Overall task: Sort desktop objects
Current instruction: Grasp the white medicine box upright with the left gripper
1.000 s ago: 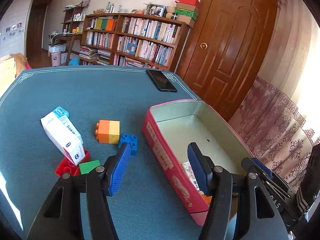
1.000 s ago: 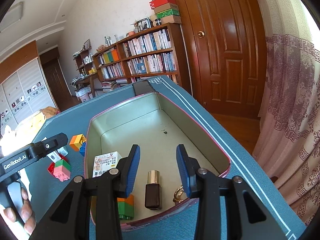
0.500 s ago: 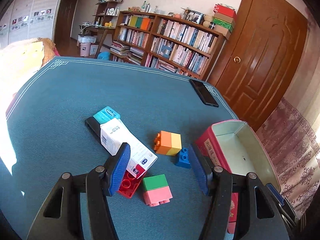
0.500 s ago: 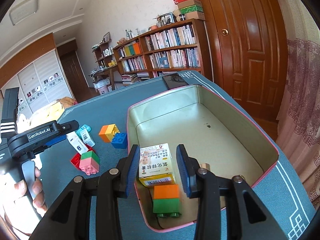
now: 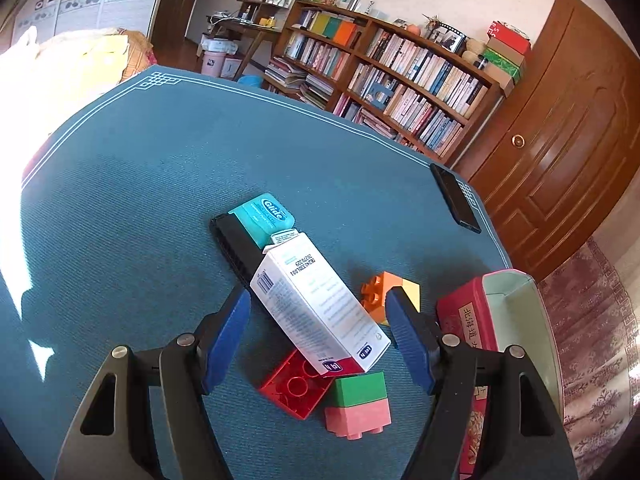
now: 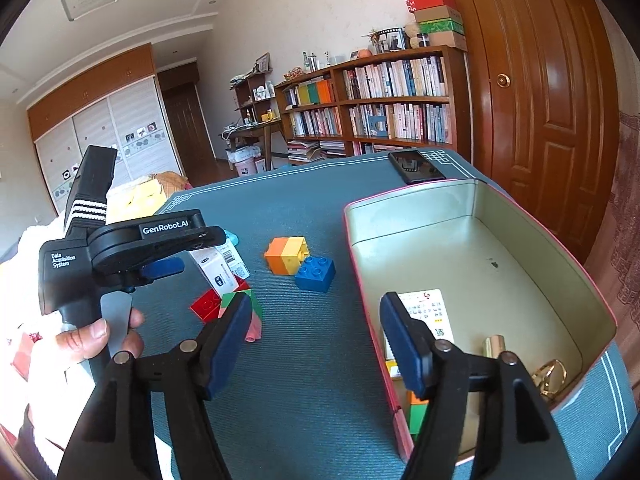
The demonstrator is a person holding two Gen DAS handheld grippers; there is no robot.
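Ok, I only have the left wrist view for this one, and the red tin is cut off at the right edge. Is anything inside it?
Observer: Yes. The right wrist view shows the tin holding a printed box, a gold-capped tube, an orange-and-green block and a gold metal piece.
Operator: And the other hand, is it carrying something?
Observer: No. The right gripper has its jaws opening, with nothing held between them; it straddles the tin's near left wall.
Operator: Any block hidden from me?
Observer: A blue block lies right beside the orange-and-yellow block.
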